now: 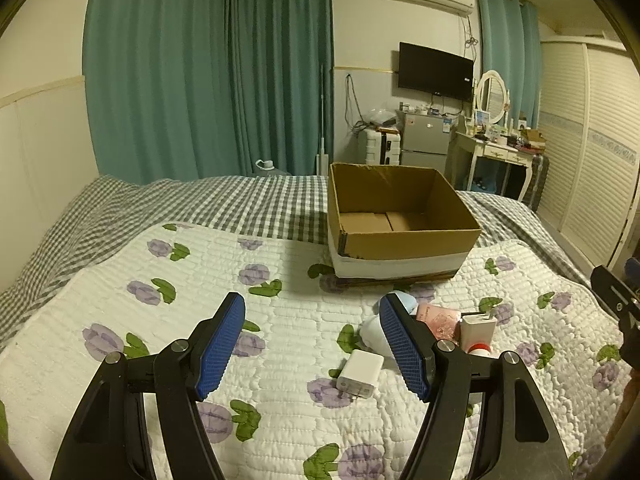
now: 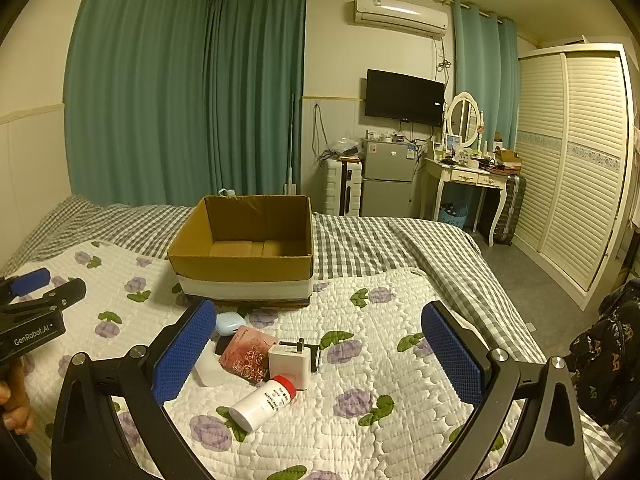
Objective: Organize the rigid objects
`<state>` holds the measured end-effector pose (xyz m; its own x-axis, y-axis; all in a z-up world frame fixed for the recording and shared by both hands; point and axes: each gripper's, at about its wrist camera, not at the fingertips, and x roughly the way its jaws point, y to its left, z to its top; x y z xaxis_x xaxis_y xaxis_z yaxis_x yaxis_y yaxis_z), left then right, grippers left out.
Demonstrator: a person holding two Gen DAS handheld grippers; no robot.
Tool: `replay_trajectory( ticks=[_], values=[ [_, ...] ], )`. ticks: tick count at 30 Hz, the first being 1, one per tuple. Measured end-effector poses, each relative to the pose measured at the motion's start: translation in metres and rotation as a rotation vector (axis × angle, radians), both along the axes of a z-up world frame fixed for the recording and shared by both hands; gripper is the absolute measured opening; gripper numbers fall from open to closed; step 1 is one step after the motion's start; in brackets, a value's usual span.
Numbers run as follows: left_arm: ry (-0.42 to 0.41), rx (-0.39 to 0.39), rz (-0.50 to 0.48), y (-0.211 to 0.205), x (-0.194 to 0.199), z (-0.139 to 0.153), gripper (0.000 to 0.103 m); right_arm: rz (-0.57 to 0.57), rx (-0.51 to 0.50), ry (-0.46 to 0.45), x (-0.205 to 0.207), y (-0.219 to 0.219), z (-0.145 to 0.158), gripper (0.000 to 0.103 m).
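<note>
An open, empty cardboard box (image 1: 404, 236) (image 2: 244, 264) sits on the bed's floral quilt. In front of it lies a cluster of small items: a white charger (image 1: 358, 374), a pink packet of clips (image 2: 246, 354) (image 1: 438, 320), a white plug adapter (image 2: 290, 364) (image 1: 478, 330), a white bottle with a red cap (image 2: 262, 402) lying on its side, and a pale blue case (image 2: 230, 322). My left gripper (image 1: 312, 346) is open above the quilt, left of the cluster. My right gripper (image 2: 320, 354) is open above the cluster, holding nothing.
The bed has a grey checked sheet (image 1: 248, 200) beyond the quilt (image 2: 392, 360). Green curtains (image 1: 208, 72), a small fridge (image 2: 386, 178), a dressing table (image 2: 468, 178) and a louvred wardrobe (image 2: 572, 160) stand behind. Dark clothing (image 2: 612, 352) lies at the right edge.
</note>
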<state>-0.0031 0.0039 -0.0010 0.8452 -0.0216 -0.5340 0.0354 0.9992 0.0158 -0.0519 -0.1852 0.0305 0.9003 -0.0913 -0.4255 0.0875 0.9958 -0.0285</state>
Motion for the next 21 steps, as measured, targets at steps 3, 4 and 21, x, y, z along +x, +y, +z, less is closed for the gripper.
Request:
replay_trajectory(
  ticks=[3, 4, 21],
  values=[
    [0.003, 0.012, -0.001, -0.0009, 0.0002, -0.0010, 0.073, 0.002, 0.000, 0.007, 0.0011, 0.0006, -0.0001, 0.103],
    [0.004, 0.014, 0.000, -0.0010, 0.0003, -0.0014, 0.073, 0.002, 0.000, 0.006, 0.0012, 0.0006, 0.0000, 0.103],
    [-0.020, 0.006, -0.001, 0.0000, 0.0004, -0.0032, 0.073, 0.021, 0.020, 0.017, 0.0013, 0.0025, -0.0035, 0.103]
  ],
)
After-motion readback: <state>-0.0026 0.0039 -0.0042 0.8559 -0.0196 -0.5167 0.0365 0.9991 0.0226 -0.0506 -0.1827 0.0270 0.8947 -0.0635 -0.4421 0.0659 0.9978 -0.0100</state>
